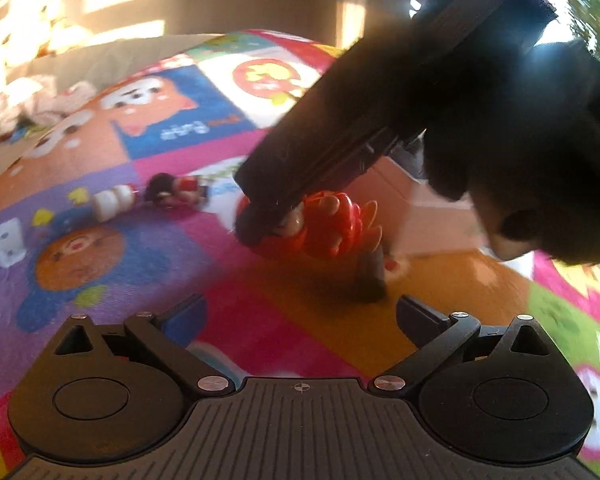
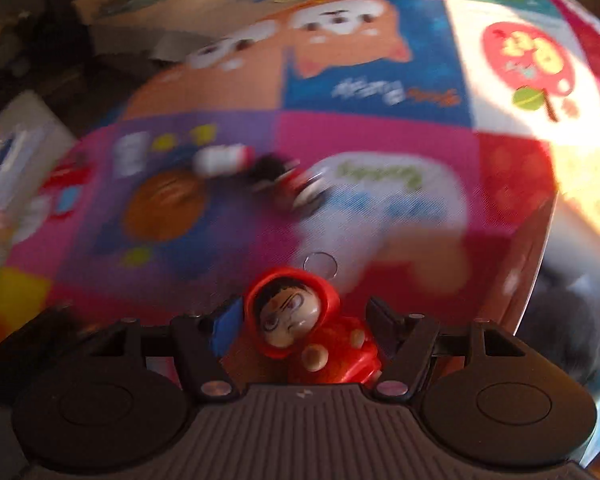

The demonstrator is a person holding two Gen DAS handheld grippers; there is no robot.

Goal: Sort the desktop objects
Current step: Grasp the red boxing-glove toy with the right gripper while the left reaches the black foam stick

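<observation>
A red hooded toy figure (image 2: 300,332) sits between the fingers of my right gripper (image 2: 302,314), which is shut on it. The blue pad presses its hood on one side and the black finger meets its body on the other. In the left wrist view the same red figure (image 1: 328,224) hangs just above the colourful play mat (image 1: 160,264) at the tip of the right gripper (image 1: 268,216), with its shadow below. A gloved hand (image 1: 540,152) carries that gripper. My left gripper (image 1: 300,312) is open and empty, low over the mat in front of the figure.
A small white toy (image 1: 112,200) and a black-and-red figure (image 1: 178,190) lie side by side further out on the mat, also seen blurred as the white toy (image 2: 224,158) and the dark figure (image 2: 292,188). A pale box (image 1: 428,208) stands behind the red figure. Crumpled cloth (image 1: 40,100) lies beyond the mat.
</observation>
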